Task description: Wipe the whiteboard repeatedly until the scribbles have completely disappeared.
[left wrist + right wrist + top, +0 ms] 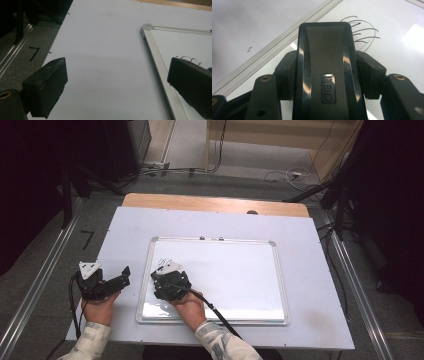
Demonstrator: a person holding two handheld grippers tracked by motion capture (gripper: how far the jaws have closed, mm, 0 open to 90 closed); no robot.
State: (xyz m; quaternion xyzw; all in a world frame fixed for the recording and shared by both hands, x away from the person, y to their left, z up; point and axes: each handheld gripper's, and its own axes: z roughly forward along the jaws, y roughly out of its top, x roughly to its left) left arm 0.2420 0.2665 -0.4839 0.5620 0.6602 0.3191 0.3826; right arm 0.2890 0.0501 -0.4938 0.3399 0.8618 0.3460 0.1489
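Note:
A whiteboard (235,275) with a silver frame lies flat on the white-covered table (310,320). Thin dark scribbles (364,32) mark its near-left corner (164,262). My right gripper (327,62) is shut on a black board eraser (325,45), which rests on the board just short of the scribbles. From above, that gripper (167,279) sits over the board's left part. My left gripper (120,280) rests on the table left of the board. Its jaws (116,72) stand wide open with nothing between them. The board's frame (155,55) runs past its right jaw.
The table's wooden far edge (215,202) shows beyond the white cover. Grey floor with a metal rail (40,280) lies to the left, and cables trail on the floor behind. Dark stands flank both sides.

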